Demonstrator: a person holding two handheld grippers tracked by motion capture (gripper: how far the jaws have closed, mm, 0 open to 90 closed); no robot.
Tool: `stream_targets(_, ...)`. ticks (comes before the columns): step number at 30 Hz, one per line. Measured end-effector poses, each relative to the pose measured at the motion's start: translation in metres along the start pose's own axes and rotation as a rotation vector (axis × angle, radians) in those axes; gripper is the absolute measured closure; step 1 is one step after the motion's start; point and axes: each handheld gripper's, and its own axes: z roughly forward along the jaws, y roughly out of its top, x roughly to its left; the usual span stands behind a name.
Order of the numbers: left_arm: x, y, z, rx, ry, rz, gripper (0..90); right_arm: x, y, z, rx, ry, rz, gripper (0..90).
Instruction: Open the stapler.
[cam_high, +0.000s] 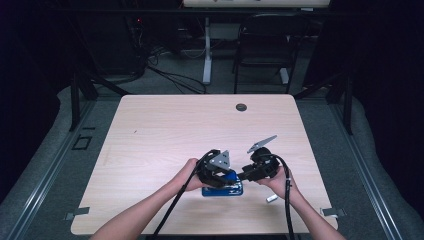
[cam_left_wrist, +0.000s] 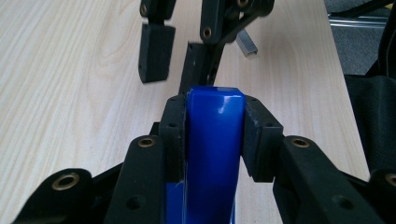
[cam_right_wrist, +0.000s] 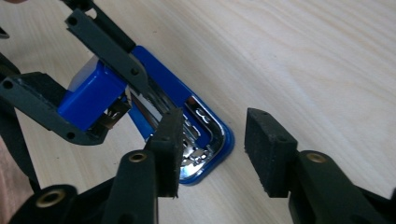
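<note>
Dim room beyond the light wooden table (cam_high: 165, 130): grey floor (cam_high: 60, 165), black chair (cam_high: 265, 42), floor cables (cam_high: 175, 77).

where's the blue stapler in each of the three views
High view: blue stapler low centre, between the hands.
Left gripper view: its blue top, centre, clamped between that gripper's jaws.
Right gripper view: left of centre, opened, base on the table.
Shared landmark: loose staple strip, seen upper right in left gripper view.

Both forearms are reaching in from the near edge of the tabletop (cam_high: 150, 130), converging just right of its middle. The left hand (cam_high: 189, 175) is gripping the left tongs (cam_left_wrist: 212, 128), whose jaws are pressing flat against both sides of a blue stapler top (cam_left_wrist: 215, 144). The right hand (cam_high: 277, 184) is holding the right tongs (cam_right_wrist: 212, 149) close beside them, jaws standing apart with nothing between, angled toward the left pair.
</note>
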Motion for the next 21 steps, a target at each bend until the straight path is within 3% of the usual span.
stream_targets(3, -0.001, 0.000, -0.001, 0.004, 0.004, 0.009, 65.3, 0.005, 0.000, 0.007, 0.029, 0.009, -0.016, 65.3)
stream_targets(8, -0.001, 0.000, -0.003, 0.005, 0.007, 0.013, 65.5, 0.007, -0.001, 0.013, 0.074, -0.017, -0.035, 70.0)
stream_targets(15, 0.000, -0.001, -0.006, -0.004, 0.008, -0.004, 65.6, 0.009, -0.001, 0.015, 0.078, -0.023, -0.030, 71.6)
stream_targets(21, -0.001, 0.000, -0.008, 0.006, 0.014, 0.005, 65.7, 0.008, -0.001, 0.015, 0.080, -0.020, -0.031, 71.6)
